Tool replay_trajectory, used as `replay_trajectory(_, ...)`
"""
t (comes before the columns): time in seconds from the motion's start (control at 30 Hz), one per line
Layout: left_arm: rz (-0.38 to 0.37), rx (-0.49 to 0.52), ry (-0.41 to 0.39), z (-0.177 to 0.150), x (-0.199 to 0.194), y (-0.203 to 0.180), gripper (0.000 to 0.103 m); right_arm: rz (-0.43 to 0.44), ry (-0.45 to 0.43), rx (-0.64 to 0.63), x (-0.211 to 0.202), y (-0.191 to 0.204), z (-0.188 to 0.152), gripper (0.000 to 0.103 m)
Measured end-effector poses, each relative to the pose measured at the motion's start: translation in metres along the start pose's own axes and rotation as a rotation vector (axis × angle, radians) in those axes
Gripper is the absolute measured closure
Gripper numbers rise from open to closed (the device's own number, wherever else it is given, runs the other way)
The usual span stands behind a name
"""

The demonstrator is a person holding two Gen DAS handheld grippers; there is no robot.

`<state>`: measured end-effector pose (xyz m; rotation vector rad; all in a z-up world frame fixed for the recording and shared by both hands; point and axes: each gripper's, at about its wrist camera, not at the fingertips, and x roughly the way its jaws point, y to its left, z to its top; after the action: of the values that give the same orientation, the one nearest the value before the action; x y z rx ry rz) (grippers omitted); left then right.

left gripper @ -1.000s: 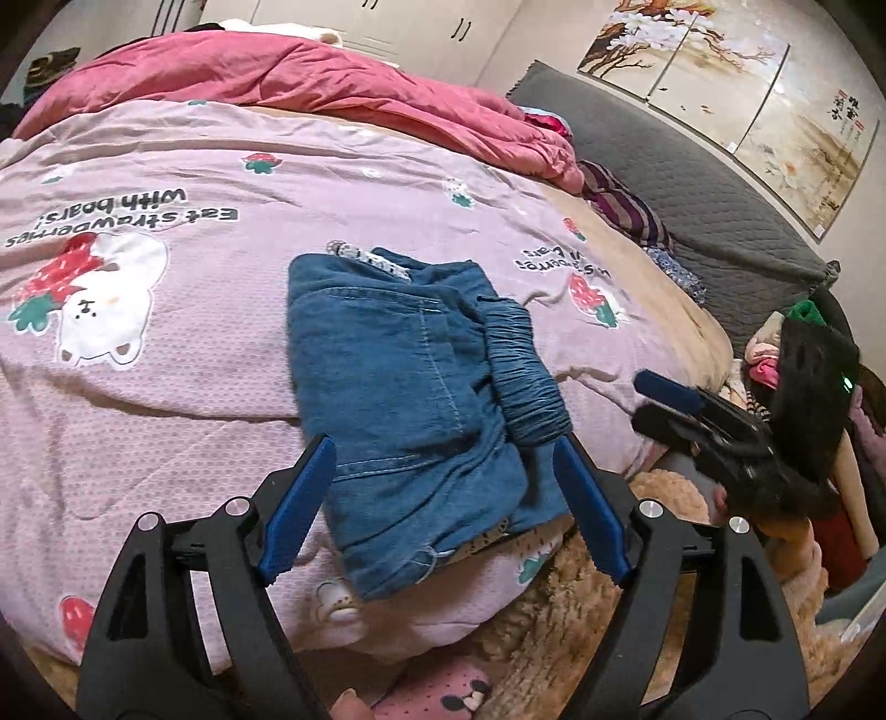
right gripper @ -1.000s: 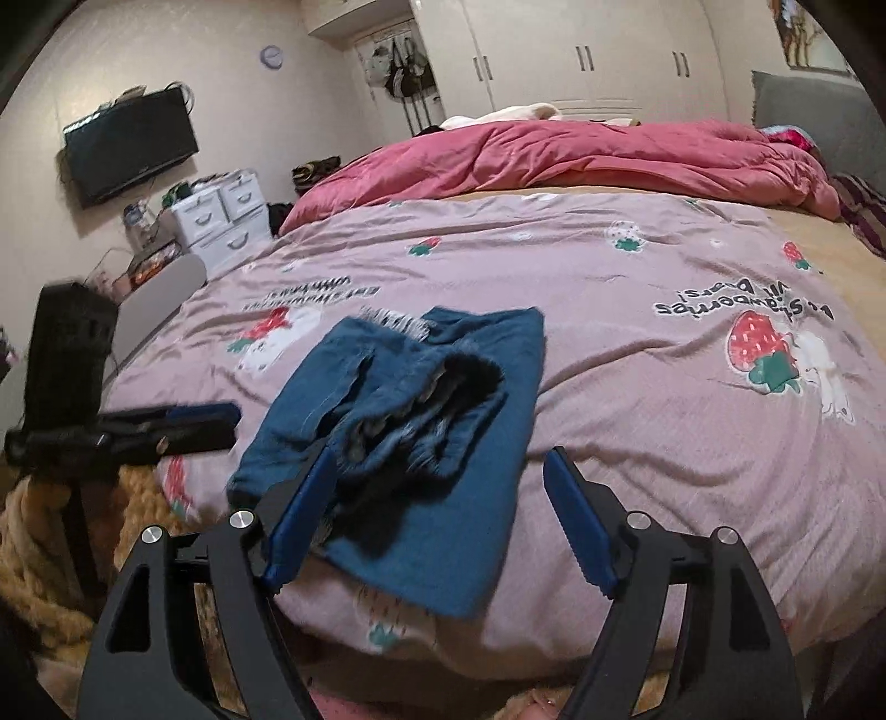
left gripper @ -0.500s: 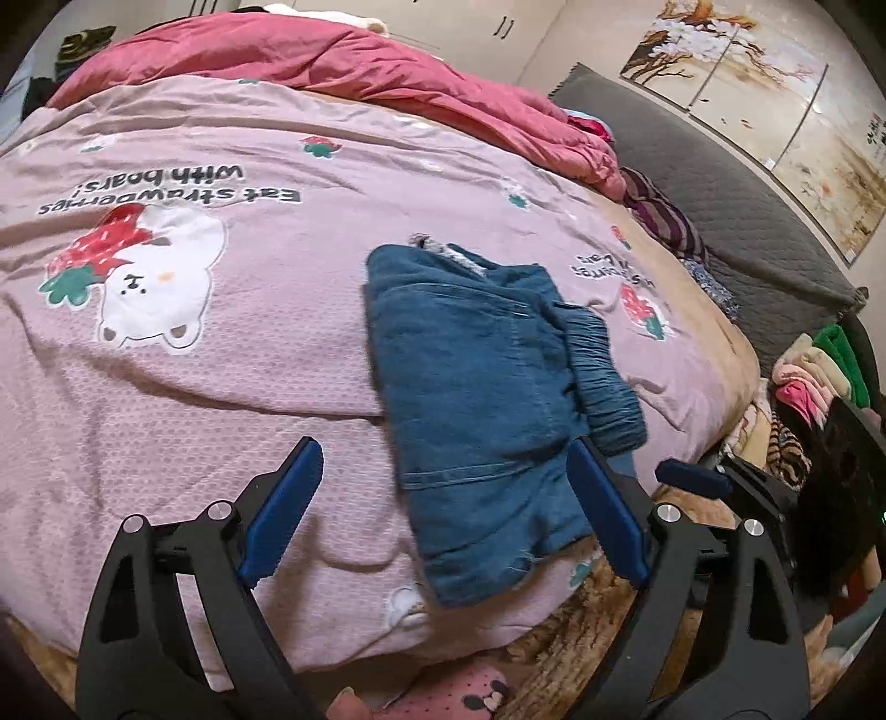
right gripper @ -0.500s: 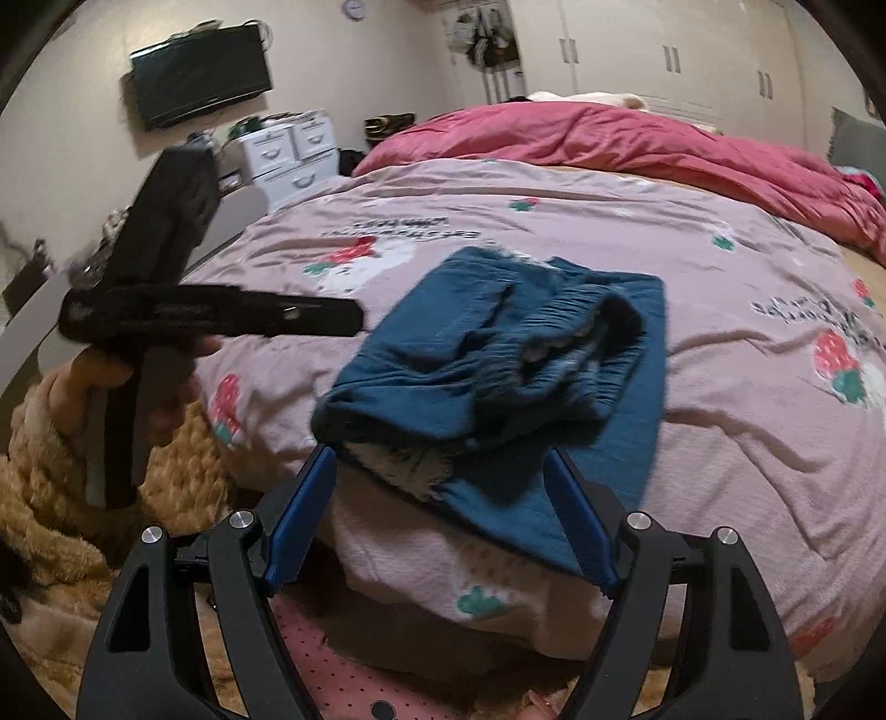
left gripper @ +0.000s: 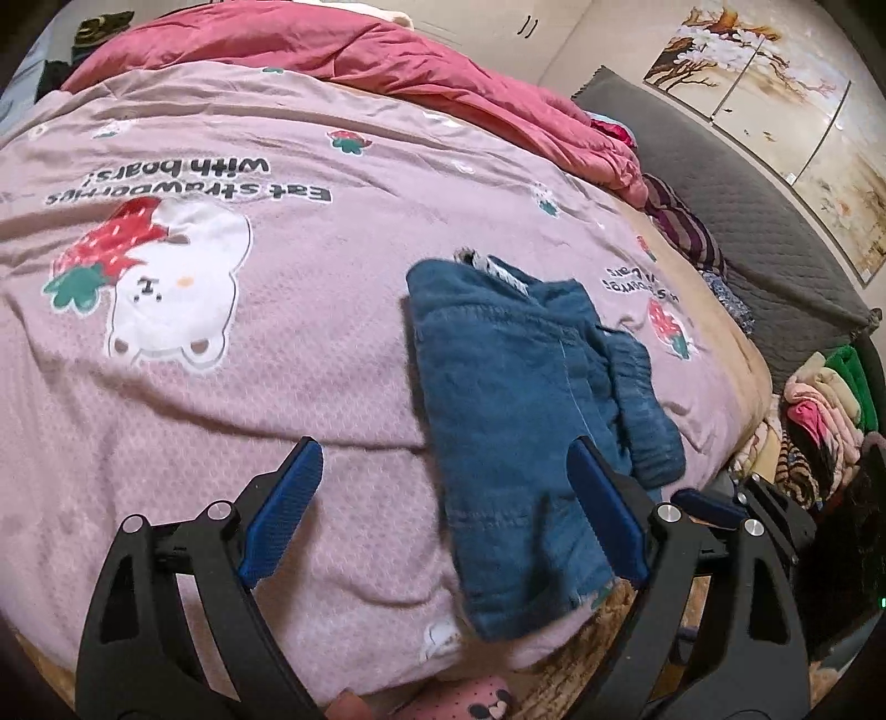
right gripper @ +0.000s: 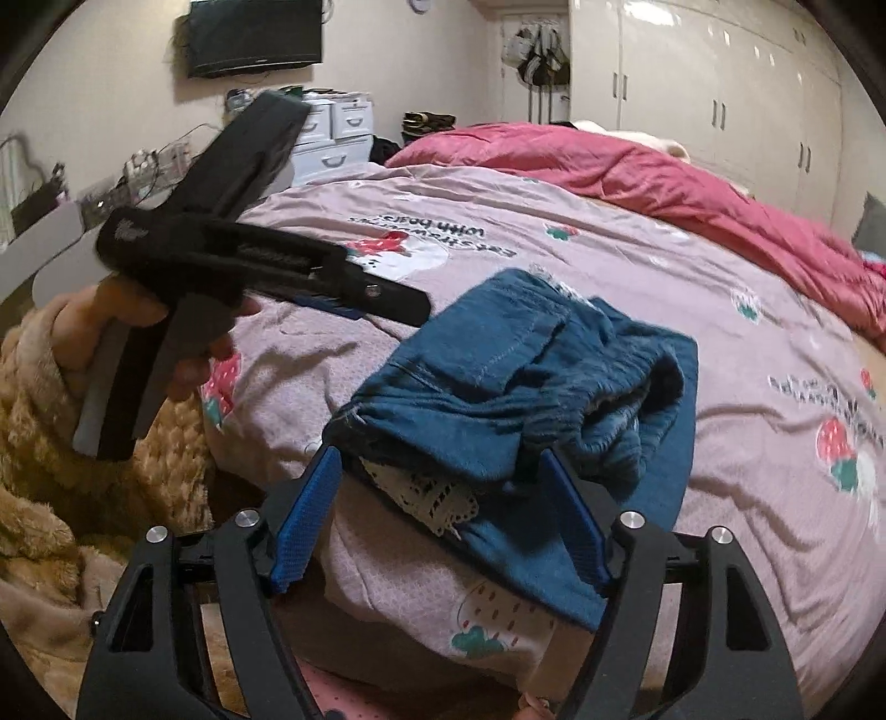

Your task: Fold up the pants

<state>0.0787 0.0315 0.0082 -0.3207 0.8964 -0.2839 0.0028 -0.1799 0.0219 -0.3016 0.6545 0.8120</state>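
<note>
The blue denim pants (left gripper: 526,399) lie folded into a bundle near the front edge of the pink strawberry-print bedspread (left gripper: 221,310). They also show in the right wrist view (right gripper: 531,387), with a white lace trim hanging at the near end. My left gripper (left gripper: 443,515) is open and empty above the bedspread, its right finger over the pants' near edge. It shows in the right wrist view (right gripper: 354,299) raised to the left of the pants. My right gripper (right gripper: 437,515) is open and empty, just short of the bundle's near end. Its tip shows in the left wrist view (left gripper: 714,507).
A red quilt (right gripper: 664,171) is heaped at the far side of the bed. A grey headboard (left gripper: 747,221) and a pile of folded clothes (left gripper: 825,399) lie to the right. White drawers (right gripper: 338,138), a wall TV (right gripper: 255,36) and wardrobes (right gripper: 692,83) stand behind.
My left gripper has risen and shifted left, so the pants now sit to its right. My right gripper has come closer to the bundle's near end. The pants lie still.
</note>
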Motion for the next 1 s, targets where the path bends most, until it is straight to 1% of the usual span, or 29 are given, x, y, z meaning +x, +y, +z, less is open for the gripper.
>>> replay_trajectory(0.07,-0.002,0.006,0.004,0.007,0.006,-0.001,0.02,-0.012,-0.008,-0.046,0.003,0.004,0.003,0.032)
replay_trajectory(0.17,-0.015,0.019,0.023,0.015,0.017,-0.002,0.021,-0.023,-0.002,-0.126,0.013,0.011,0.007,0.036)
replay_trajectory(0.2,-0.015,0.027,0.033,0.017,0.023,-0.004,0.026,-0.028,0.008,-0.151,0.018,0.012,0.007,0.038)
replay_trajectory(0.27,-0.007,0.041,0.058,0.02,0.036,-0.005,0.033,-0.066,0.039,-0.204,0.031,0.015,0.007,0.043)
replay_trajectory(0.33,0.004,0.043,0.089,0.022,0.048,-0.006,0.037,-0.079,0.042,-0.254,0.041,0.019,0.006,0.061)
replay_trajectory(0.37,0.01,0.046,0.096,0.022,0.055,-0.006,0.039,-0.059,0.044,-0.257,0.043,0.02,0.006,0.083)
replay_trajectory(0.4,0.015,0.046,0.1,0.022,0.057,-0.006,0.039,-0.047,0.055,-0.244,0.045,0.018,0.006,0.093)
replay_trajectory(0.47,0.013,0.051,0.096,0.023,0.059,-0.007,0.039,-0.014,0.081,-0.205,0.043,0.014,0.005,0.095)
replay_trajectory(0.57,0.008,0.045,0.096,0.023,0.061,-0.005,0.039,-0.021,0.092,-0.208,0.038,0.012,-0.003,0.096)
replay_trajectory(0.67,0.006,0.044,0.094,0.022,0.065,-0.005,0.037,-0.014,0.12,-0.16,0.047,0.005,-0.015,0.095)
replay_trajectory(0.77,0.013,0.046,0.089,0.021,0.066,-0.006,0.036,0.0,0.104,-0.114,0.045,0.004,-0.019,0.094)
replay_trajectory(0.83,0.012,0.045,0.086,0.021,0.065,-0.006,0.036,0.027,0.101,-0.069,0.037,-0.001,-0.017,0.084)
replay_trajectory(0.9,0.004,0.034,0.079,0.02,0.061,-0.006,0.035,0.06,0.069,0.007,0.021,-0.011,-0.014,0.066)
replay_trajectory(0.93,-0.004,0.027,0.076,0.019,0.059,-0.006,0.034,0.061,0.038,0.056,0.01,-0.019,-0.013,0.064)
replay_trajectory(1.0,-0.027,0.005,0.069,0.016,0.054,-0.004,0.033,0.035,-0.005,0.123,-0.007,-0.033,-0.011,0.063)
